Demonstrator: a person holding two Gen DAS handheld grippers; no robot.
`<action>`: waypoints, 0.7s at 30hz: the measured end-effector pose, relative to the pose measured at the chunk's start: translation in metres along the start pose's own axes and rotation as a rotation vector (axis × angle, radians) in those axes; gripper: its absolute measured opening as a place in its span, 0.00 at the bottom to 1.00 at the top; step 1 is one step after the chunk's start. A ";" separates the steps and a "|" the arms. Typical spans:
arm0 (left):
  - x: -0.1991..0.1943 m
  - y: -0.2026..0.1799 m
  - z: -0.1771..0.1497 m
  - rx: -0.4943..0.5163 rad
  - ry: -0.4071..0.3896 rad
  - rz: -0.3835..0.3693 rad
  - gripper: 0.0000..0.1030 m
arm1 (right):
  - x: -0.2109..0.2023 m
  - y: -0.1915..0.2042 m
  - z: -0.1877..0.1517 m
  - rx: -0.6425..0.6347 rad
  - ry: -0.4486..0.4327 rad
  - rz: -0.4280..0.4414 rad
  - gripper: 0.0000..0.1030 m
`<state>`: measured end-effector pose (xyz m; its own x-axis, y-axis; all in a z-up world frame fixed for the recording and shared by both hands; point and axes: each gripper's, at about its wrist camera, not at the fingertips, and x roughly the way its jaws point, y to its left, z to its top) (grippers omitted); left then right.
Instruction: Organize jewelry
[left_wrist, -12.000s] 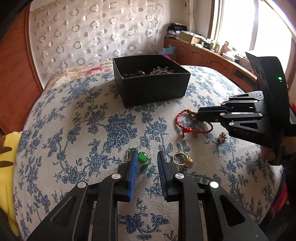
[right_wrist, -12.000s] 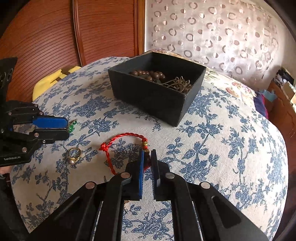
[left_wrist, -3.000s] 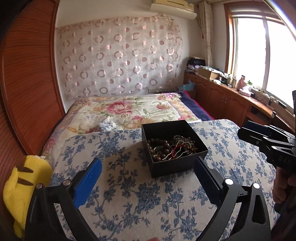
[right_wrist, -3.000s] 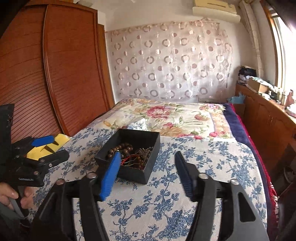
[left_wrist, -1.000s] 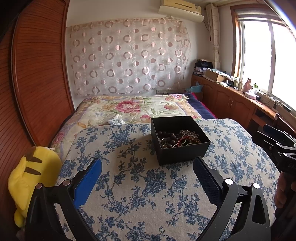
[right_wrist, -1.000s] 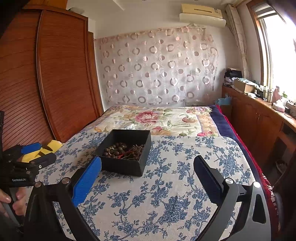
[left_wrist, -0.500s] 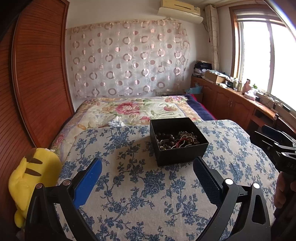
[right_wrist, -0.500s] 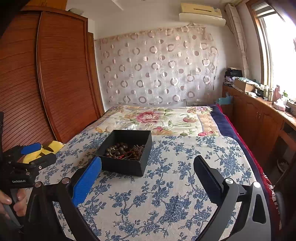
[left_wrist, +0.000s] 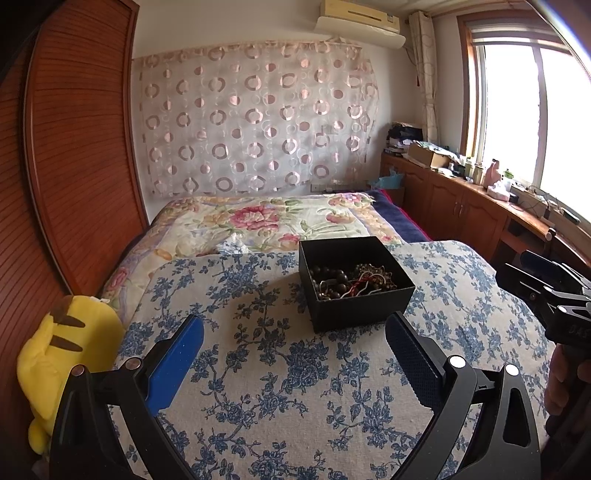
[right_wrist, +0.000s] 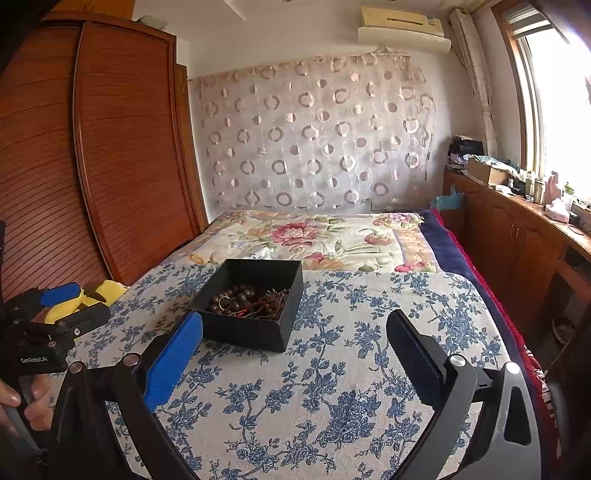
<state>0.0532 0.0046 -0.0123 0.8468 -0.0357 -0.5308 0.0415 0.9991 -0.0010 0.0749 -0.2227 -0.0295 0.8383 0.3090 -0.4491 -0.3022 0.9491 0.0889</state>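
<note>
A black open box (left_wrist: 354, 295) stands on the blue-flowered cloth (left_wrist: 258, 387) over the bed; it also shows in the right wrist view (right_wrist: 255, 330). It holds dark wooden beads (left_wrist: 328, 280), a red cord (left_wrist: 356, 288) and metal pieces, and the beads show in the right wrist view (right_wrist: 236, 297). My left gripper (left_wrist: 293, 345) is open and empty, held back from the box. My right gripper (right_wrist: 295, 339) is open and empty, also well short of the box. Each gripper shows at the edge of the other's view.
A yellow plush toy (left_wrist: 62, 354) lies at the bed's left edge by the wooden wardrobe (right_wrist: 92, 166). A floral quilt (left_wrist: 266, 221) covers the far bed. A wooden cabinet (left_wrist: 480, 218) with clutter runs under the window on the right.
Twelve seconds ago both grippers were low over loose jewelry on the cloth. Now both are open, raised and drawn back, the jewelry lies in the box. Little has moved in the last second.
</note>
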 end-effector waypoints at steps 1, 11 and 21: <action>0.000 0.000 0.000 0.001 0.000 0.000 0.92 | 0.000 0.000 0.000 0.000 0.000 0.000 0.98; -0.003 0.001 0.003 0.002 -0.006 0.001 0.92 | 0.000 -0.001 0.000 -0.001 -0.001 0.000 0.98; -0.003 0.001 0.003 0.002 -0.008 -0.001 0.92 | 0.000 -0.001 0.000 -0.002 -0.002 0.000 0.98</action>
<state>0.0518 0.0057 -0.0080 0.8508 -0.0371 -0.5241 0.0434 0.9991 -0.0001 0.0751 -0.2233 -0.0300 0.8395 0.3088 -0.4470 -0.3026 0.9491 0.0872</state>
